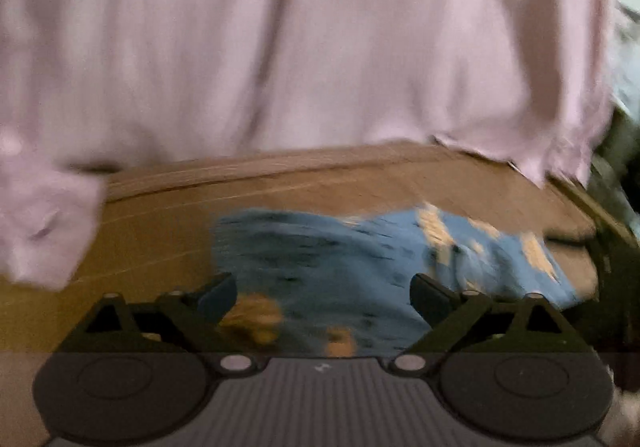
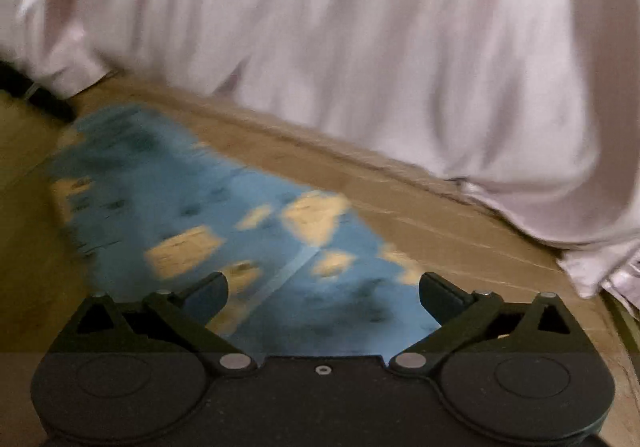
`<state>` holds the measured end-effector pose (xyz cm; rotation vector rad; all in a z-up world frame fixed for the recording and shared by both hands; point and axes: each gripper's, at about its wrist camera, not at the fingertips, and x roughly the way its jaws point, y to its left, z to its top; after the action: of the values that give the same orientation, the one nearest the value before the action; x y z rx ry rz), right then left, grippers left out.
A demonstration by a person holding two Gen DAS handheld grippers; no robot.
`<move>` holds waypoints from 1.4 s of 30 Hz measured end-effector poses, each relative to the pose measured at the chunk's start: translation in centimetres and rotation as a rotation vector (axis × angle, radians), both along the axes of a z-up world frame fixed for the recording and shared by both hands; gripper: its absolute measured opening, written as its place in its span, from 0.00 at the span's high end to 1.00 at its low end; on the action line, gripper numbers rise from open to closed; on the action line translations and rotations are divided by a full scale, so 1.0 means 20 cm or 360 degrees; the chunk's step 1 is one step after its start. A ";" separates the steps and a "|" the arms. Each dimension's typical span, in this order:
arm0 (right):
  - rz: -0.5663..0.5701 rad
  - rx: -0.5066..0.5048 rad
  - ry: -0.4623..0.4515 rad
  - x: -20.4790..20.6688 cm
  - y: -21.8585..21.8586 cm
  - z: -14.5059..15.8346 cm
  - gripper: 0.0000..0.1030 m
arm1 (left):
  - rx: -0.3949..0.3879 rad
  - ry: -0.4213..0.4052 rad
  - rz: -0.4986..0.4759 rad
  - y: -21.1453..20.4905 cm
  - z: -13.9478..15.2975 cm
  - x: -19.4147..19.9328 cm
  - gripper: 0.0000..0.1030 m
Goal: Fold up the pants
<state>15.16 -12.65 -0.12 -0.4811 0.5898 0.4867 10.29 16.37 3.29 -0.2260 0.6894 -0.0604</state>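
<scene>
Blue pants (image 2: 224,215) with pale yellow patches lie flat on brown wooden table (image 2: 460,239), spread directly ahead of right gripper (image 2: 324,289), cloth reaching under its fingertips. Right jaws spread wide, nothing held. Left gripper (image 1: 324,287) likewise gapes open, empty; pants (image 1: 360,259) ahead and slightly right of it, possibly bunched there, blur hides folds. Beyond both grippers, person's pale pink garment (image 1: 320,39) fills upper view behind table's far edge.
</scene>
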 end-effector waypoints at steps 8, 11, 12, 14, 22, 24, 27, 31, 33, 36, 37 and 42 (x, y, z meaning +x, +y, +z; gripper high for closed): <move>-0.0076 0.0084 0.0086 0.01 -0.01 -0.04 0.03 | -0.0252 0.0187 0.0335 0.15 -0.17 0.04 0.46; -0.0084 0.0078 0.0072 -0.01 -0.01 -0.05 0.03 | -0.0272 0.0213 0.0394 0.15 -0.19 0.08 0.72; -0.0084 0.0073 0.0065 -0.01 0.00 -0.05 0.03 | -0.0251 0.0226 0.0412 0.15 -0.19 0.09 0.75; -0.0083 0.0062 0.0053 -0.01 0.00 -0.05 0.02 | -0.0217 0.0208 0.0393 0.12 -0.17 0.10 0.77; -0.0091 0.0080 0.0069 0.00 0.00 -0.05 0.01 | 0.0306 0.0059 0.0206 -0.06 -0.09 0.14 0.77; -0.0092 0.0084 0.0074 0.00 -0.01 -0.05 0.01 | 0.0385 0.0113 0.0187 -0.06 -0.14 0.18 0.76; -0.0094 0.0092 0.0075 0.00 -0.01 -0.05 0.01 | 0.0497 0.0109 0.0173 -0.09 -0.18 0.18 0.54; -0.0106 0.0120 0.0085 0.00 -0.02 -0.05 0.01 | 0.0643 0.0093 0.0218 -0.11 -0.20 0.17 0.32; -0.0112 0.0128 0.0089 0.00 -0.02 -0.05 0.01 | 0.0564 0.0123 0.0214 -0.08 -0.21 0.18 0.33; -0.0121 0.0139 0.0089 0.00 -0.02 -0.06 0.01 | 0.0371 0.0164 0.0227 -0.02 -0.22 0.21 0.45; -0.0124 0.0144 0.0090 0.00 -0.02 -0.06 0.01 | 0.0309 0.0168 0.0215 0.00 -0.23 0.22 0.48; -0.0132 0.0158 0.0092 0.00 -0.02 -0.06 0.01 | 0.0309 0.0192 0.0217 -0.04 -0.21 0.23 0.71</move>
<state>15.17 -13.13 -1.36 -0.3481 0.6356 0.4499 14.92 15.65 -1.01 -0.0900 0.7932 0.1511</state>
